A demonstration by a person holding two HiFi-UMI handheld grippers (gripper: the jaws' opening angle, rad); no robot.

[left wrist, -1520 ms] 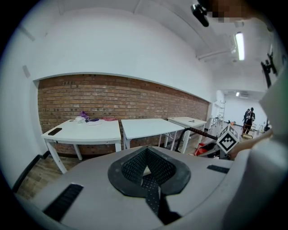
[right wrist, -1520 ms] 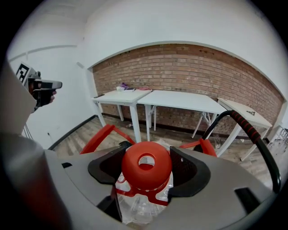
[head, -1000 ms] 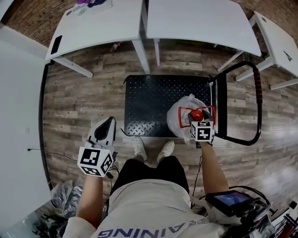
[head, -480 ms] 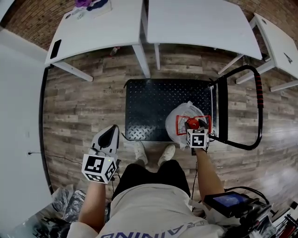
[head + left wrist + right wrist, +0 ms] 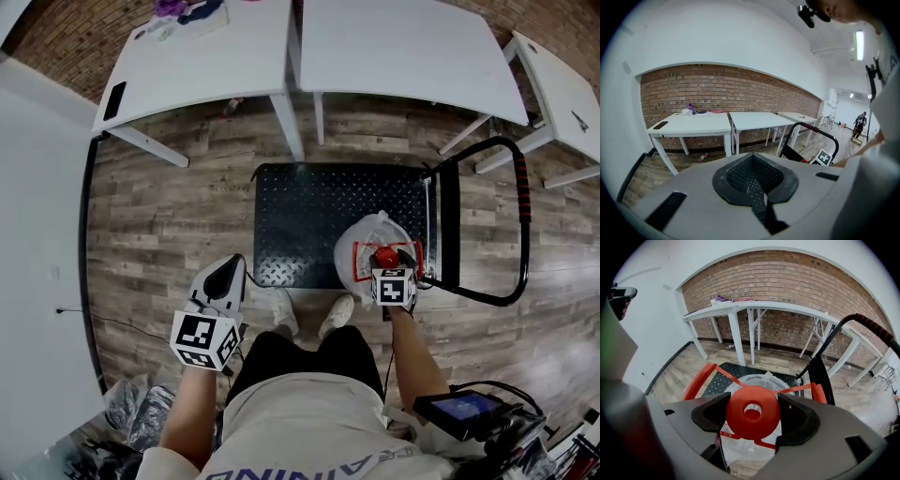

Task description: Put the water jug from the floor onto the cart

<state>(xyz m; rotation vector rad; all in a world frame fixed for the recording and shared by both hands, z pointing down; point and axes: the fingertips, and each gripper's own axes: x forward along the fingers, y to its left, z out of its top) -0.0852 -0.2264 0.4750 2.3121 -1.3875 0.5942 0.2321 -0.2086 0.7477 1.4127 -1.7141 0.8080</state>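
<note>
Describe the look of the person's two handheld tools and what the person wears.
Both the left tool and right tool are pale grey shells with black textured pads. Each carries a white cube printed with black square markers. The person wears a light T-shirt with dark lettering, black legwear and white shoes; the forearms are unsleeved.

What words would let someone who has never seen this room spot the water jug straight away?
Find the black studded cart on the wood floor in front of the white tables. At its right end, by the push handle, is the water jug: a clear, rounded bottle in a red carrying frame, its red cap gripped between the right gripper's jaws.
</note>
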